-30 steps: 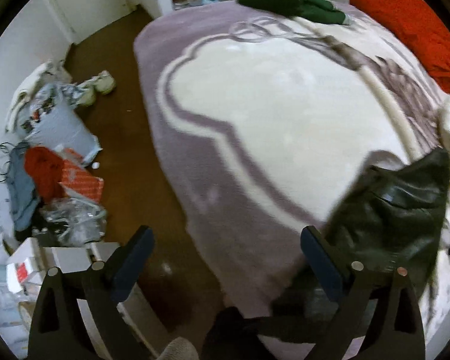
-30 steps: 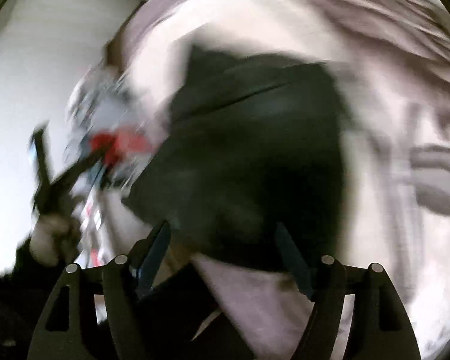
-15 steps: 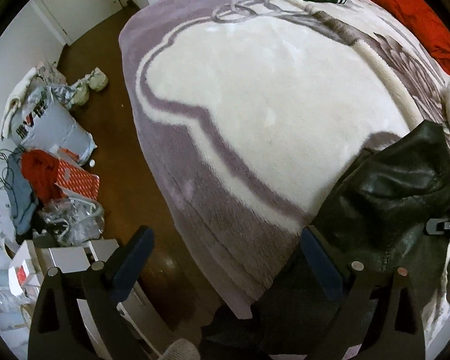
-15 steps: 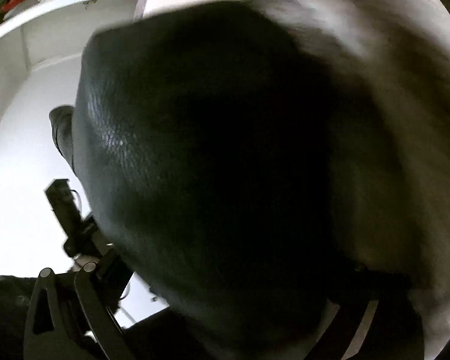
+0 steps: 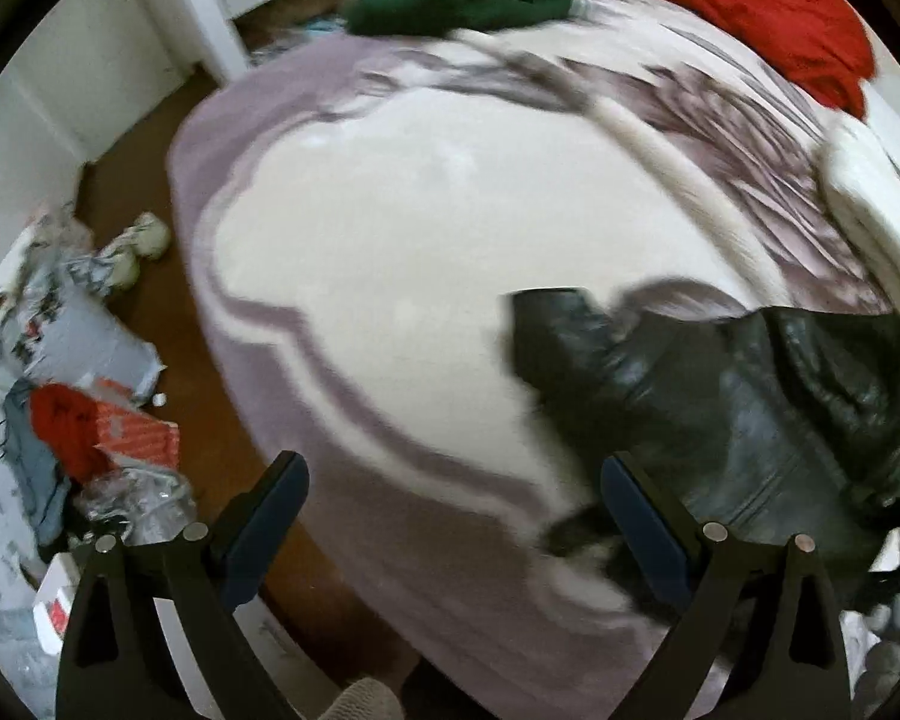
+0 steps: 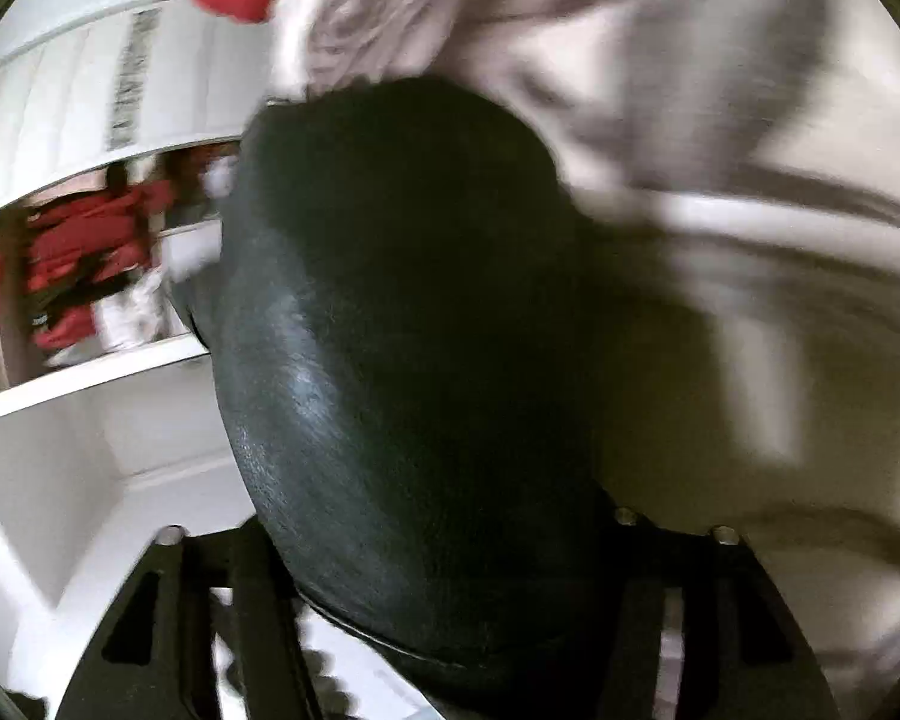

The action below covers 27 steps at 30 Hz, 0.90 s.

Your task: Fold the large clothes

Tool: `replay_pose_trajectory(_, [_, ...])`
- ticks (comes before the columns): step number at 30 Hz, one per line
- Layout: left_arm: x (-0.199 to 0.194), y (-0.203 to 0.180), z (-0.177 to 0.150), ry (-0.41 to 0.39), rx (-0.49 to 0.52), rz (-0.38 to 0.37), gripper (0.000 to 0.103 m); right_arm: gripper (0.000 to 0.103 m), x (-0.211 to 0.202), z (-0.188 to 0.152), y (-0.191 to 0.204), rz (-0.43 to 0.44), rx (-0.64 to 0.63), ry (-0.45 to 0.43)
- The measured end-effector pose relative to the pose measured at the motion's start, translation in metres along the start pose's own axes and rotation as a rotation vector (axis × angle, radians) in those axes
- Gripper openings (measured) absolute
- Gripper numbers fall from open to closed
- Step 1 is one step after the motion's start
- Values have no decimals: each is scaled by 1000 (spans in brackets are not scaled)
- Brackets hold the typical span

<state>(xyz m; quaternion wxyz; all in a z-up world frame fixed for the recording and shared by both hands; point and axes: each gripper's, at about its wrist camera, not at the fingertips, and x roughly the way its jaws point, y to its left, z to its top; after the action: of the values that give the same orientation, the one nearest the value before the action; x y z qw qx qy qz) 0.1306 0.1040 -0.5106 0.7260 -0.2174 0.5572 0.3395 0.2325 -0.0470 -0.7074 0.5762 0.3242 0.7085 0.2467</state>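
Here, left claw (image 5: 453, 525) wide over bed (image 5: 390, 252), right claw (image 6: 444, 588) closing around black leather jacket (image 6: 402, 360).

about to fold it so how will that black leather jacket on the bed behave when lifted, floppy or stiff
The black leather jacket lies in thick rounded creases on the blanket, so it will likely drape but resist sharp folds. Its shiny grain suggests it may slip. It bulges between the right gripper jaws, so it probably feels heavy.
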Motion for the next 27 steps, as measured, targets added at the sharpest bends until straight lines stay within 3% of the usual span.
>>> replay_pose_trajectory(2, [4,-24,-2,5,16,-46,100,81,2,0,-17,-67,48,67])
replay_pose_trajectory(4, [13,-46,-4,15,46,-65,100,83,-4,-1,-7,-132,25,72])
replay_pose_trajectory(7, [34,-68,-10,47,84,-45,100,83,-43,-9,27,-314,-97,-25])
replay_pose_trajectory(9, [49,-72,-14,77,91,-20,100,83,-85,-1,58,-389,-169,-120])
replay_pose_trajectory(11, [64,-68,-20,106,72,-18,100,83,-125,23,85,-353,-254,-173])
replay_pose_trajectory(12, [68,-65,-22,114,58,-28,101,82,-148,52,91,-309,-308,-150])
replay_pose_trajectory(14, [73,-55,-24,116,20,-65,103,79,-121,68,143,-281,-399,-55])
replay_pose_trajectory(15, [73,-54,-25,117,16,-72,103,69,-99,74,156,-296,-433,-3])
replay_pose_trajectory(17, [75,-51,-26,117,15,-67,103,61,-57,84,165,-367,-490,28])
replay_pose_trajectory(21, [79,-45,-27,114,-1,-99,103,55,-41,140,125,-557,-461,-16])
replay_pose_trajectory(23, [81,-41,-27,123,-5,-109,103,56,-37,155,79,-546,-381,35])
replay_pose_trajectory(27, [77,-30,-26,151,-38,-142,103,57,-36,148,85,-583,-437,58])
